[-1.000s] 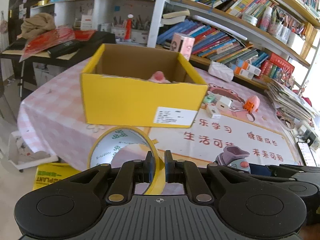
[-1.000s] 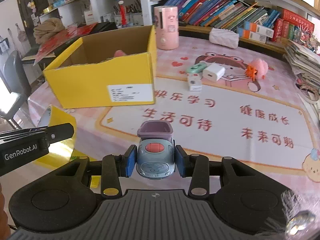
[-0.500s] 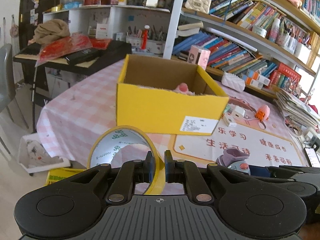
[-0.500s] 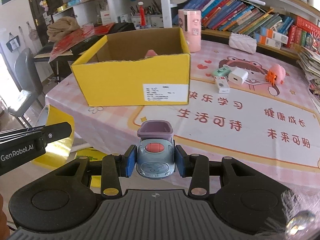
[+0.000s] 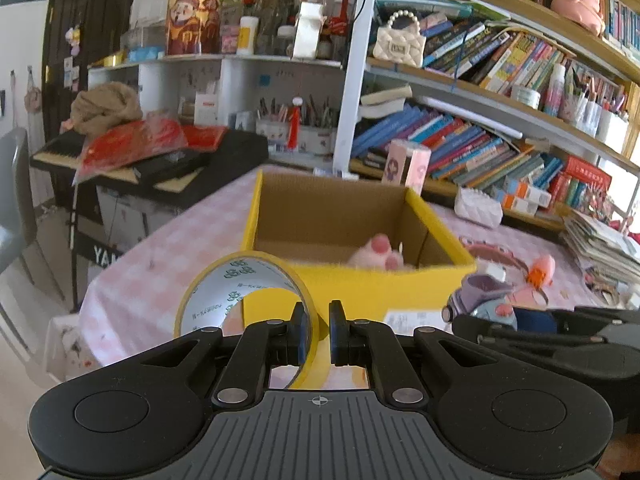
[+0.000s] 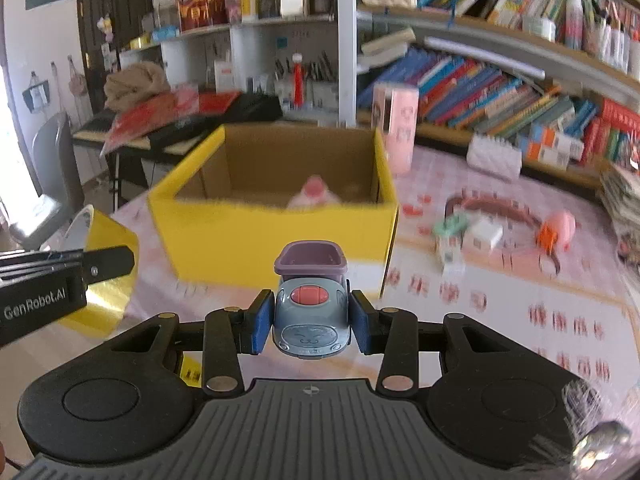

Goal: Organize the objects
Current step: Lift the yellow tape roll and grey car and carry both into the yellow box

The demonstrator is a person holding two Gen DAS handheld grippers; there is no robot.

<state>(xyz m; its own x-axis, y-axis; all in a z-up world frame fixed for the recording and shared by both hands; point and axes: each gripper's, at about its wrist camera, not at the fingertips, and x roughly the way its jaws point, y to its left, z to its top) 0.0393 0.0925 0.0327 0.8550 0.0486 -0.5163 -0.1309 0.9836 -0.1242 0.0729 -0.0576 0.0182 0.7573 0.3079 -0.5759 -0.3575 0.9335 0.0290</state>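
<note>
My left gripper (image 5: 319, 322) is shut on the rim of a yellow tape roll (image 5: 224, 292), held in the air before the open yellow cardboard box (image 5: 352, 284). My right gripper (image 6: 311, 320) is shut on a blue-grey toy car (image 6: 311, 312) with a purple bucket, held in front of the box (image 6: 276, 236). A pink plush toy (image 6: 314, 194) lies inside the box. The tape roll (image 6: 106, 272) and left gripper show at the left of the right wrist view; the toy car (image 5: 480, 300) shows at the right of the left wrist view.
The box stands on a table with a pink checked cloth (image 5: 160, 264). A white charger (image 6: 482, 234), a green item (image 6: 450, 226) and a pink-orange toy (image 6: 558, 228) lie right of the box. A pink cup (image 6: 396, 128) stands behind it. Bookshelves (image 5: 500, 128) run along the back; a keyboard stand (image 5: 148, 164) stands left.
Both grippers have risen and moved toward the box with their objects still held; the box interior and the plush toy show more fully.
</note>
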